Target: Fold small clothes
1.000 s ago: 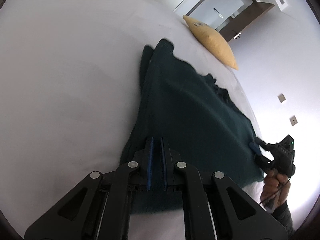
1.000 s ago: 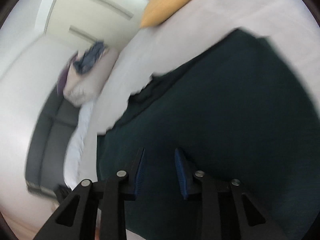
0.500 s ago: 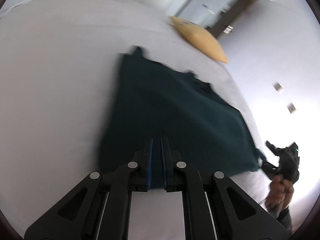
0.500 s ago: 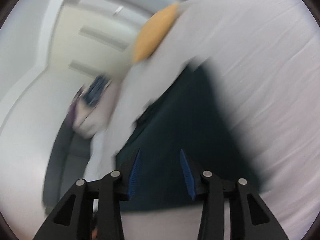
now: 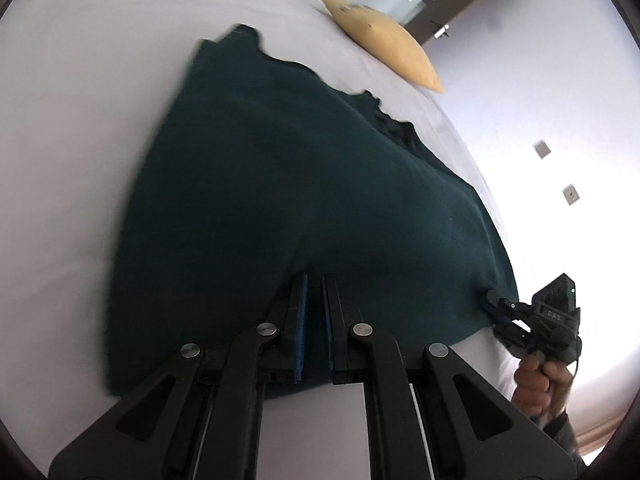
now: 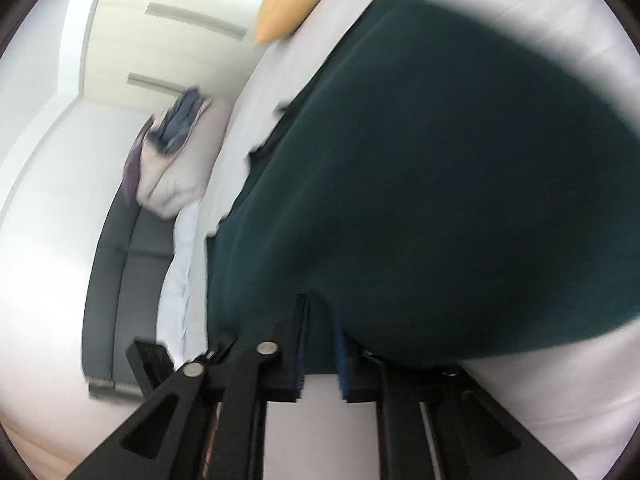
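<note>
white bed (image 5: 80, 128), both grippers (image 5: 313, 280) (image 6: 320, 312) pinching dark green garment (image 5: 300, 184) edge

No legible text anywhere.

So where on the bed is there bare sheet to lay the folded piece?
Bare white sheet lies left of the dark green garment, and beyond it toward the yellow pillow. The near edge is crowded: left gripper and right gripper both clamp the hem.
</note>
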`<state>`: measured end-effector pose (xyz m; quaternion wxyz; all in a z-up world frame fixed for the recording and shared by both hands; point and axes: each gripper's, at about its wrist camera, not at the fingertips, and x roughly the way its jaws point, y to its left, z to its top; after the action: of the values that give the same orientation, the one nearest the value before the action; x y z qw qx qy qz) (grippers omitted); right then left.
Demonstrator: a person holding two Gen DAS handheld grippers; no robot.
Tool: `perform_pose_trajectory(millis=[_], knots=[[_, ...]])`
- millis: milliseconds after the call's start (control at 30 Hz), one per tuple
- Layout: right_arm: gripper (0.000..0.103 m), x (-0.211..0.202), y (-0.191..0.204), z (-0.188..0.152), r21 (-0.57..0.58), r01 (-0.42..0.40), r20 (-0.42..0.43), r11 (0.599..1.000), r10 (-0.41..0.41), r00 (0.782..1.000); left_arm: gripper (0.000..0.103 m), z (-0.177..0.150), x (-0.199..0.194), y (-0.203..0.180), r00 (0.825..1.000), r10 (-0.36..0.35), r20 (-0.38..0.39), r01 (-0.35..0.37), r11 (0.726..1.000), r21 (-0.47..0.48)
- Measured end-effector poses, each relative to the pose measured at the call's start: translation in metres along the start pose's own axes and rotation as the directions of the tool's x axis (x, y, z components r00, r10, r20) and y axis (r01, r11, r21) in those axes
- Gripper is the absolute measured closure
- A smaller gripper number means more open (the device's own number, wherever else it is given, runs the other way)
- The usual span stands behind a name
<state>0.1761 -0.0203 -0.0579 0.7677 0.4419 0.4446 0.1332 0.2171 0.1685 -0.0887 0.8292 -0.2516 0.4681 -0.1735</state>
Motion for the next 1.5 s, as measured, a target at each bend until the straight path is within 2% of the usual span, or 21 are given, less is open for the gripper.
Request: perform_pose_trajectory(millis=[167,367,400,467,500,533,633,700,733,767,833,933,1100,1167,1233,1300,1500], knots=[[0.095,-0.052,-0.032,0.02,0.057,0.046,0.124,0.997,-0.053,0.991,0.096,-0.008,-0.015,0.015,1.0,-0.013,0.01,0.013,0.999,-0.03],[0.094,-0.096,-0.059,0.021,0.102,0.068,0.209,0.992,-0.088,0.974,0.096,-0.007,-0.023,0.032,0.999,-0.03,0.021,0.031,0.996,-0.084],[0.091,-0.102,-0.06,0.019,0.113,0.069,0.222,0.991,-0.093,0.971,0.096,-0.009,-0.028,0.036,0.999,-0.034,0.023,0.036,0.994,-0.101],[0.076,-0.114,-0.056,0.015,0.133,0.101,0.255,0.986,-0.132,0.958,0.096,-0.015,-0.043,0.044,0.999,-0.034,0.037,0.039,0.99,-0.138],[0.061,-0.12,-0.053,0.01,0.141,0.12,0.276,0.983,-0.155,0.949,0.096,-0.018,-0.051,0.048,0.999,-0.011,0.043,0.018,0.987,-0.16],[0.055,-0.132,-0.054,0.007,0.147,0.132,0.3,0.98,-0.171,0.938,0.096,-0.02,-0.059,0.053,0.999,0.01,0.052,0.0,0.983,-0.186],[0.055,-0.147,-0.045,-0.006,0.15,0.072,0.335,0.986,-0.12,0.935,0.094,-0.03,-0.084,0.067,0.996,-0.002,0.094,0.028,0.959,-0.283],[0.055,-0.149,-0.034,-0.013,0.125,0.042,0.335,0.991,-0.083,0.938,0.079,-0.034,-0.095,0.071,0.994,-0.012,0.107,0.046,0.944,-0.326],[0.055,-0.147,-0.028,-0.017,0.112,0.027,0.327,0.993,-0.063,0.943,0.052,-0.036,-0.099,0.072,0.993,-0.015,0.118,0.054,0.939,-0.34],[0.055,-0.143,-0.022,-0.019,0.099,0.011,0.314,0.995,-0.042,0.949,0.03,-0.039,-0.105,0.073,0.989,-0.019,0.143,0.07,0.93,-0.36],[0.055,-0.133,-0.007,-0.021,0.075,-0.013,0.283,0.997,-0.009,0.959,0.025,-0.044,-0.117,0.076,0.98,-0.035,0.196,0.112,0.91,-0.399],[0.055,-0.113,0.015,-0.021,0.037,-0.03,0.241,0.999,0.02,0.97,0.025,-0.04,-0.119,0.08,0.983,-0.078,0.165,0.142,0.896,-0.421],[0.055,-0.093,0.042,-0.024,-0.024,-0.041,0.179,0.999,0.044,0.983,0.025,-0.006,-0.101,0.103,0.983,-0.168,0.073,0.182,0.867,-0.463],[0.055,-0.089,0.049,-0.024,-0.044,-0.039,0.159,0.998,0.046,0.986,0.025,0.011,-0.088,0.11,0.977,-0.214,-0.002,0.19,0.87,-0.454],[0.055,-0.082,0.056,-0.021,-0.064,-0.035,0.14,0.997,0.044,0.989,0.025,0.025,-0.078,0.113,0.972,-0.226,-0.057,0.182,0.886,-0.426],[0.055,-0.072,0.065,-0.017,-0.09,-0.03,0.114,0.995,0.04,0.993,0.025,0.04,-0.063,0.113,0.959,-0.253,-0.126,0.183,0.896,-0.405],[0.055,-0.036,0.083,-0.01,-0.14,-0.034,0.04,0.99,0.04,0.998,0.025,0.06,-0.037,0.114,0.92,-0.33,-0.213,0.228,0.89,-0.394]])
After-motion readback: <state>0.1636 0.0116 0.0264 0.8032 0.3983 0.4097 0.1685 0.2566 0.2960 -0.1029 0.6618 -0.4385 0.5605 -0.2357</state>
